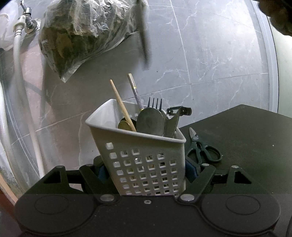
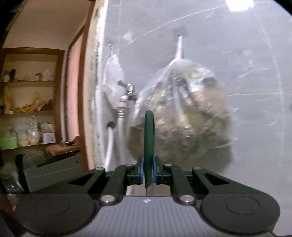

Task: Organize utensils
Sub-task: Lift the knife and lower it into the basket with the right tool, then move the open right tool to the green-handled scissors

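Note:
A grey perforated basket [image 1: 138, 158] sits between the pads of my left gripper [image 1: 146, 170], which is shut on its two sides. Standing in the basket are a wooden chopstick [image 1: 122, 105], a patterned chopstick [image 1: 134, 89], a dark fork [image 1: 155, 103], a large metal spoon [image 1: 150, 122], a gold spoon [image 1: 125, 125] and a peeler [image 1: 175, 116]. Black-handled scissors [image 1: 202, 147] lie on the black surface [image 1: 246, 136] to the basket's right. My right gripper [image 2: 147, 171] is shut on a green-handled knife [image 2: 149, 136], handle pointing forward. A blurred dark slim thing [image 1: 144, 36] hangs above the basket.
A clear plastic bag of dark stuff [image 1: 82, 32] [image 2: 182, 118] hangs on the grey marble wall. A tap with a white hose [image 1: 27, 16] [image 2: 126, 94] is to its left. Wooden shelves with jars [image 2: 27, 91] fill the far left of the right wrist view.

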A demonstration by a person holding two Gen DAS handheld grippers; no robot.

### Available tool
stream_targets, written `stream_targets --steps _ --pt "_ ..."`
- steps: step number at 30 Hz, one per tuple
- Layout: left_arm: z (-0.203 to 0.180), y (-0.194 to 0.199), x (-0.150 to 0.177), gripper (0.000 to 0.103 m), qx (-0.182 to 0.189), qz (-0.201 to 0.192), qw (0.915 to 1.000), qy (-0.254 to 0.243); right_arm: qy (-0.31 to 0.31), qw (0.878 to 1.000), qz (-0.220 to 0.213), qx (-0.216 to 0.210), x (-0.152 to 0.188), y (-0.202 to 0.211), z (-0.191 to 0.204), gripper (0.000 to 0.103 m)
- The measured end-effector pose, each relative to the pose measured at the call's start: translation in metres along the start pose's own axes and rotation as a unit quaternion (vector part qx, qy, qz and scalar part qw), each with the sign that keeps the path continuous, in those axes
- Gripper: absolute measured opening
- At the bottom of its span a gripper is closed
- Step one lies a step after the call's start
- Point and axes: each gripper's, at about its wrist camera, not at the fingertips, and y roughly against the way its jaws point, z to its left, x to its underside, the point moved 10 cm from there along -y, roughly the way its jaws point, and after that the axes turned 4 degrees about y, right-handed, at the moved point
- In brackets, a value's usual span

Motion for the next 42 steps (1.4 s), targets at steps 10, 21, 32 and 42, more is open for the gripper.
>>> stream_targets --steps 10,21,32,42 --pt "-0.001 0.002 0.001 0.080 -0.002 -0.001 1.0000 0.002 -0.049 0.991 0.121 -0.029 0.096 -0.041 0.007 0.012" --pt "0.000 0.002 0.001 0.080 -0.002 0.000 1.0000 0.001 -0.082 0.984 0.154 -0.026 0.127 -0.010 0.006 0.069" --pt "0.001 0.001 0.001 0.080 -0.003 0.001 1.0000 0.002 -0.132 0.968 0.168 0.133 0.151 0.059 -0.068 0.103" --pt "-0.001 0.001 0.000 0.081 -0.016 0.006 0.9998 0.005 -0.072 0.891 0.379 0.241 0.260 0.062 -0.129 0.103"
